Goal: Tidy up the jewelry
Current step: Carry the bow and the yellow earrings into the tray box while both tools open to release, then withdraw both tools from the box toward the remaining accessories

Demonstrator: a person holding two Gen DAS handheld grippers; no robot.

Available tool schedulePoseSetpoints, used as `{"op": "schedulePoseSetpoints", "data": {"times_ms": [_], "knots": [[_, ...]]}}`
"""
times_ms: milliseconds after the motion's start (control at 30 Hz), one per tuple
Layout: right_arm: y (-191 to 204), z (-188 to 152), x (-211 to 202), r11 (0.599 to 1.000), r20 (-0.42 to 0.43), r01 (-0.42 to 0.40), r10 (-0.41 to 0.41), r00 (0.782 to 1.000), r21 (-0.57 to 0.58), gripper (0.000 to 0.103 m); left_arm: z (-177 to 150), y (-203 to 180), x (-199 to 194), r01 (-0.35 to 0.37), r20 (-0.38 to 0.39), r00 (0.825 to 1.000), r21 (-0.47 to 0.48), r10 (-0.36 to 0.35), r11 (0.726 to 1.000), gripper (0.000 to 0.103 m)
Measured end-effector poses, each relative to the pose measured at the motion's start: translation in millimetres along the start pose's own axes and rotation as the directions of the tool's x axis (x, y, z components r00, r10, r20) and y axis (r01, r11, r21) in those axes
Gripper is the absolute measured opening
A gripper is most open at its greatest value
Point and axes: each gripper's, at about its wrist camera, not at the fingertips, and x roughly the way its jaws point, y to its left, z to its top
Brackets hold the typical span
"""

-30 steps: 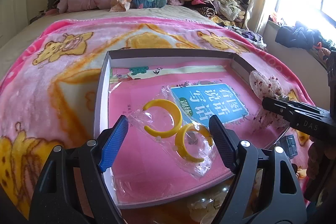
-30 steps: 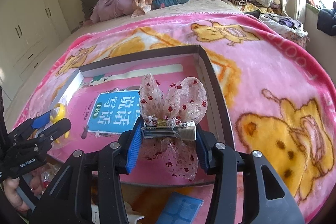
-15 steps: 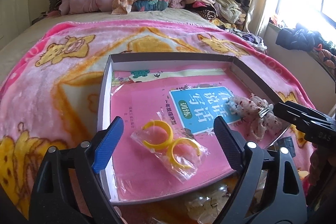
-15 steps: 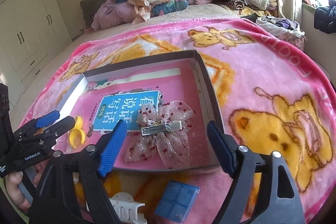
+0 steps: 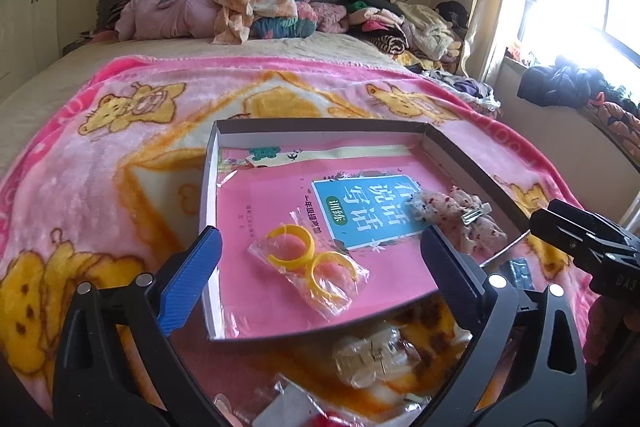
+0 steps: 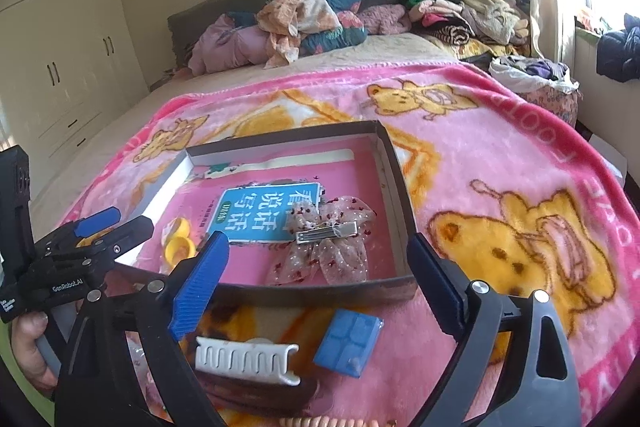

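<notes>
A shallow grey box [image 5: 208, 187] lies on the pink blanket with a pink book in its bottom. On the book rest a clear bag of two yellow rings [image 5: 308, 263] and a sheer red-dotted bow hair clip [image 5: 460, 215]. My left gripper [image 5: 320, 233] hovers over the box's near edge, its jaws still opening, and the ring bag lies loose below them. My right gripper [image 6: 318, 239] is back from the box's near wall [image 6: 320, 293], jaws also opening. The bow clip [image 6: 324, 239] lies free beyond its pads, untouched.
Between the box and me lie a white hair claw [image 6: 244, 359], a small blue square case [image 6: 348, 341], a brown hair piece and a clear bag of gold bits [image 5: 372, 359]. Piled clothes cover the bed's far end. A hand [image 6: 28, 351] holds the left gripper's handle.
Both grippers have opened wide and drawn back and up. The right one let go of the bow clip, which now lies in the box. The left one let go of the ring bag.
</notes>
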Motion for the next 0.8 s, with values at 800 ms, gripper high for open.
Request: {"op": "schedulePoseSetpoints", "data": {"times_ms": [800], "knots": [[28.6,-39.8,-43.1,0.996,0.013,-0.029,0.030,0.999,-0.080,0.088,-32.7,2.2,-57.1,-0.005,0.043,0.999,0.011,0.005,1.000,0.091]]}}
